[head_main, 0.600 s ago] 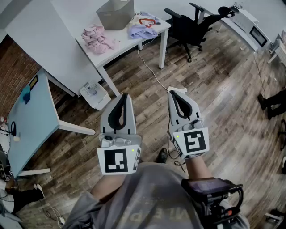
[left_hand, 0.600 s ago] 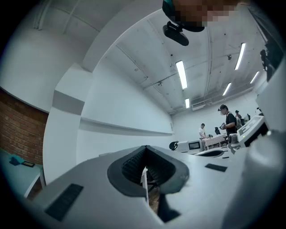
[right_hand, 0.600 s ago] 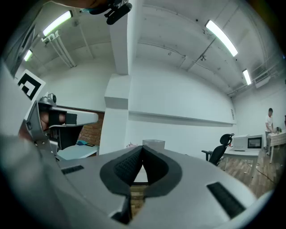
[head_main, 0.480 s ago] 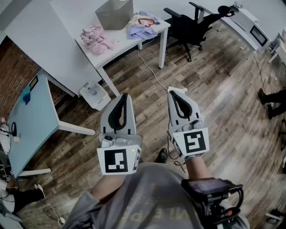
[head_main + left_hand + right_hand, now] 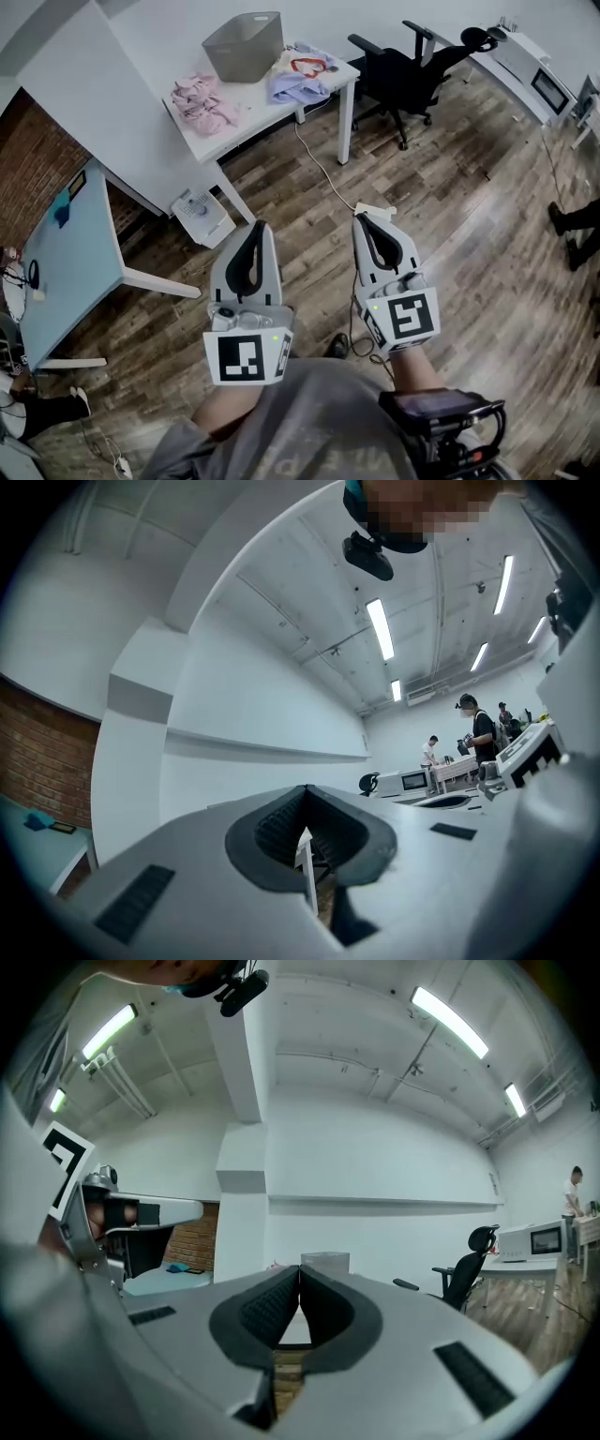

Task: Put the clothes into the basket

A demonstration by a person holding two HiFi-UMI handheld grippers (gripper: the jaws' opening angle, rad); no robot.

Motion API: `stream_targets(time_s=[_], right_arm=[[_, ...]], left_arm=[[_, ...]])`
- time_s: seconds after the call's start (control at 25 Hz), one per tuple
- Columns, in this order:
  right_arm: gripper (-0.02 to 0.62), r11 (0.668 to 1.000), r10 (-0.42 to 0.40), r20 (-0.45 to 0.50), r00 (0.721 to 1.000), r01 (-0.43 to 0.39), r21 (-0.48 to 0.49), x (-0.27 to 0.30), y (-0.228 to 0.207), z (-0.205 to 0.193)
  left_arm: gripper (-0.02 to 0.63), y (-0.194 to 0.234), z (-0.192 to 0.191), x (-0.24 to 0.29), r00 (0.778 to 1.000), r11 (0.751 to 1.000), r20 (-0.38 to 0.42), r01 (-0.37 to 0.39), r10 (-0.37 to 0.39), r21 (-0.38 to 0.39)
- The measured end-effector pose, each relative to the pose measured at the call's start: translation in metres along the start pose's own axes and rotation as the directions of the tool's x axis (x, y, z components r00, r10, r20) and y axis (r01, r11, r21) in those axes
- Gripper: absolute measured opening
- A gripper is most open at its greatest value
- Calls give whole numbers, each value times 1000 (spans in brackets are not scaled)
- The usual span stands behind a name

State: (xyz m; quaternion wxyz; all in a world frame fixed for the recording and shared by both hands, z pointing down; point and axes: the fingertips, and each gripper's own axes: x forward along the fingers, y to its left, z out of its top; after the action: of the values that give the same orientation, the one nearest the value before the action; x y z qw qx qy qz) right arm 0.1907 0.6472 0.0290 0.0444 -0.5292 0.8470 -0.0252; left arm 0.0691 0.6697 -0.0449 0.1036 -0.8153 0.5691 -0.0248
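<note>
Since the earlier frame the white desk [image 5: 255,94] has slid lower in the head view, so the whole basket [image 5: 246,45] now shows where its far rim was cut off, and both grippers sit a little lower in the picture, side by side as before. Dark wood-plank floor [image 5: 450,216] fills most of that view. At the left edge stands a pale blue desk [image 5: 70,253] against a brick wall [image 5: 28,159], and the white desk stands well ahead of the person, near the far wall. A black office chair [image 5: 412,70] is just to the right of it. The grey basket stands upright at the back of the white desk, and nothing can be made out inside it. The clothes are on the desk top, outside the basket: a heap of pink clothes [image 5: 202,101] in front and to the left of it, and a heap of lilac and white clothes [image 5: 300,73] just beside it on the right. The left gripper [image 5: 258,228] and the right gripper [image 5: 362,221] are held level over the floor close to the person's body, well apart from the desk. In the left gripper view the jaws of the left gripper [image 5: 305,791] meet at their tips with nothing between them; in the right gripper view the jaws of the right gripper [image 5: 300,1271] are likewise pressed together and empty, with the basket small in the distance just above them. A thin cable [image 5: 323,164] runs across the floor from the white desk toward the grippers.
</note>
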Motion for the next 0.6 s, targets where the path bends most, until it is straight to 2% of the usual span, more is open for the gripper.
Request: stream_targets(time_s=[0.32,0.6], right_arm=[[6,999,41,-51,998,-40,32,28,-1,-27],[8,999,23,-82,996,-20,41,83,-16,-40]], left_arm=[[8,11,-24,16,998,1000,-55,-18,18,-5],[8,42,-52,67,997,999,-75,2,-6,-51]])
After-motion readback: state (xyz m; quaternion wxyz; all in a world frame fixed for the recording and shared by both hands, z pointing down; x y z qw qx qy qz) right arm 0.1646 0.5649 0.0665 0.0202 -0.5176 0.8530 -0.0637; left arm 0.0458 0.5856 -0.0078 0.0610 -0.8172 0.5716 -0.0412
